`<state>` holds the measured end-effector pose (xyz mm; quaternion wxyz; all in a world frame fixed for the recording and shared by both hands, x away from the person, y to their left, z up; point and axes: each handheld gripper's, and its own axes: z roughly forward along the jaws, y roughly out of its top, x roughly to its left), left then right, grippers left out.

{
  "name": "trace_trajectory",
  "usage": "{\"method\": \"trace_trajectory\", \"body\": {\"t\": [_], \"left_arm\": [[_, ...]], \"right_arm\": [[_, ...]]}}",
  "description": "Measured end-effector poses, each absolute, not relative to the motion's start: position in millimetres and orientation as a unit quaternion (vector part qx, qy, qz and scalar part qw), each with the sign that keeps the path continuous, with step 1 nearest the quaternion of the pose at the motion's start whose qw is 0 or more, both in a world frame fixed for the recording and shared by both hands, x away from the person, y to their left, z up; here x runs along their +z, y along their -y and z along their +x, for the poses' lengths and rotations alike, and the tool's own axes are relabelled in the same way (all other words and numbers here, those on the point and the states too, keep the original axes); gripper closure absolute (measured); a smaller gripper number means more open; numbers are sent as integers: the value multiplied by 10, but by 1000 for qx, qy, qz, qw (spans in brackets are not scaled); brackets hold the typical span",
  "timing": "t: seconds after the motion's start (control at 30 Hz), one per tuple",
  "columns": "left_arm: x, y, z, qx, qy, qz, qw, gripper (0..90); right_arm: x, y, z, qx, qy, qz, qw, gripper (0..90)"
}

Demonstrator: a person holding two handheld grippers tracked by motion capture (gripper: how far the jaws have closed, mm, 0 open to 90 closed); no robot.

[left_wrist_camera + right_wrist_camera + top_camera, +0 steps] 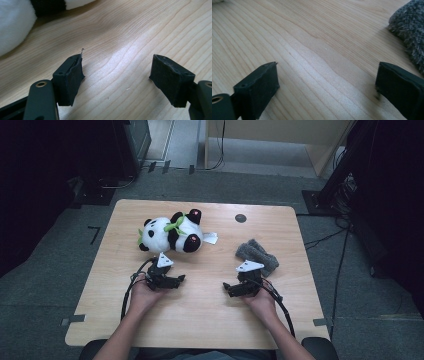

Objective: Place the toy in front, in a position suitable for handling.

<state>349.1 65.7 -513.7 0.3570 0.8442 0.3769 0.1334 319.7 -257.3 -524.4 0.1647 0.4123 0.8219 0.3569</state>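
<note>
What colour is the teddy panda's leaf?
Green. The leaf lies across the panda, and the high view shows it best.

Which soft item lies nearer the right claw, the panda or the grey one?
The grey fuzzy cloth, just beyond the right claw; the panda plush lies on the left side, by the left claw.

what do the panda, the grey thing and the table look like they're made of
Panda: soft plush, fuzzy white and black pile, matte. Grey thing: seemingly a fluffy fabric, perhaps chenille or fleece, with short shaggy fibres in the right gripper view. Table: light wood or wood-look laminate, with smooth grain lines and a slight sheen.
</note>
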Motion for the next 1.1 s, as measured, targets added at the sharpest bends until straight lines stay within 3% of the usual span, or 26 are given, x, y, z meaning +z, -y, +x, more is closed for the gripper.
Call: {"method": "trace_trajectory", "body": {"t": [0.43,0.93,1.1], "left_arm": [[-5051,-757,3506,118,-380,841,367,293],[-4950,-843,3498,108,-376,836,384,352],[-4905,-898,3548,73,-380,833,394,362]], "right_arm": [[-5188,2631,3213,368,-818,416,150,218],[-5039,2693,3220,392,-806,419,146,261],[-4987,2732,3225,399,-802,422,143,282]]}}
